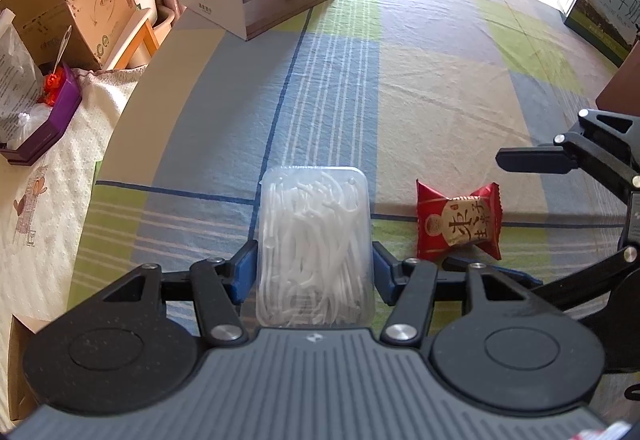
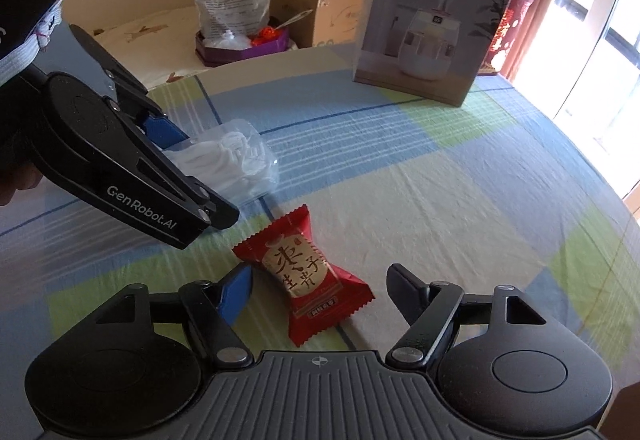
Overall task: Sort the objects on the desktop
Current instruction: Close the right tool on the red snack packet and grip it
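Left tongs (image 1: 314, 264) clamped on clear floss box (image 1: 316, 244), blue pads pressed against both its long sides; box full of white picks, held over checked cloth of surface (image 1: 440, 80). Same box (image 2: 236, 164) seen from right camera, sticking out ahead of left tongs (image 2: 224, 176), whether touching the cloth or lifted could not be told. Right tongs (image 2: 320, 292) spread wide, gripping nothing, one finger on each side of red candy (image 2: 306, 272), neither finger touching wrapper. Candy (image 1: 458, 222) lay flat on cloth just right of box, apart from it. One black finger of right tongs (image 1: 532, 160) reached in from right edge above and beyond candy. Further back on surface stood humidifier carton (image 2: 428, 32), upright, well apart from both tongs. Milk carton (image 1: 600, 8) stood at far right edge. Beyond surface on left: purple tray (image 2: 240, 44) with plastic bag (image 2: 232, 4) and red trinket, brown cardboard boxes (image 1: 92, 8) behind it. Nothing lay between right tongs and candy.
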